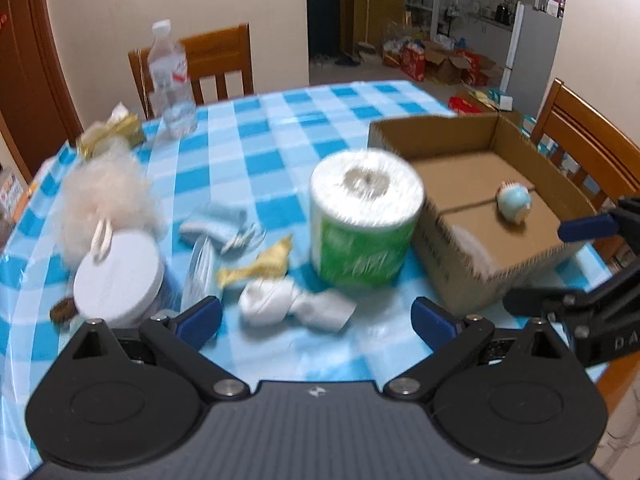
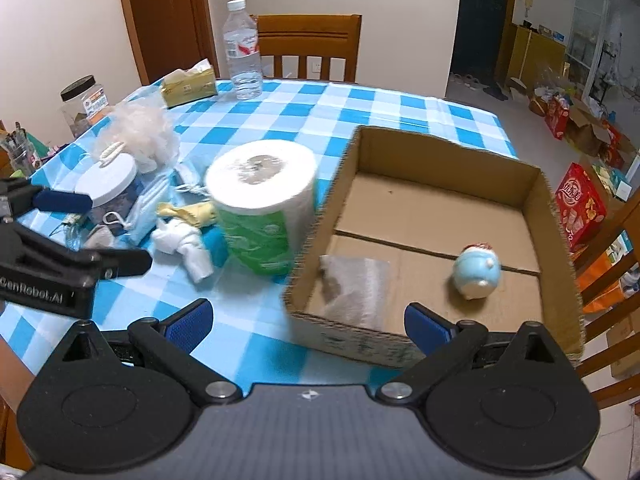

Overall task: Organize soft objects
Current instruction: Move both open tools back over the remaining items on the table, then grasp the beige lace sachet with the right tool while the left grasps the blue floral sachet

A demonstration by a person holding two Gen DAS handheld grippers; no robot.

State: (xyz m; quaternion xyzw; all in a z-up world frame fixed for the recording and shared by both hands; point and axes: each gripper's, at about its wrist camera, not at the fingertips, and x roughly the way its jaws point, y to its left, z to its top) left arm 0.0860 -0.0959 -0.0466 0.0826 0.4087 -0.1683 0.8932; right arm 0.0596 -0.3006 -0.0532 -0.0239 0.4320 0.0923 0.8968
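A cardboard box (image 2: 532, 188) (image 1: 520, 148) stands on the checked table and holds a small blue plush toy (image 2: 477, 271) (image 1: 514, 201) and a grey cloth (image 2: 356, 286). A toilet paper roll (image 2: 262, 204) (image 1: 364, 216) in green wrap stands just left of the box. White socks (image 1: 294, 306) (image 2: 182, 246), a yellow cloth (image 1: 260, 264), a blue cloth (image 1: 214, 224), face masks (image 2: 146, 208) and a fluffy puff (image 1: 106, 200) (image 2: 140, 128) lie to its left. My left gripper (image 1: 316, 320) is open and empty above the socks. My right gripper (image 2: 308, 324) is open and empty at the box's near wall.
A white-lidded jar (image 1: 116, 280) (image 2: 110, 186), a water bottle (image 1: 172, 80) (image 2: 242, 50) and a tissue pack (image 2: 188, 84) stand on the table (image 1: 280, 128). Wooden chairs (image 2: 308, 46) stand at the far and right sides. Boxes clutter the floor (image 2: 576, 204) to the right.
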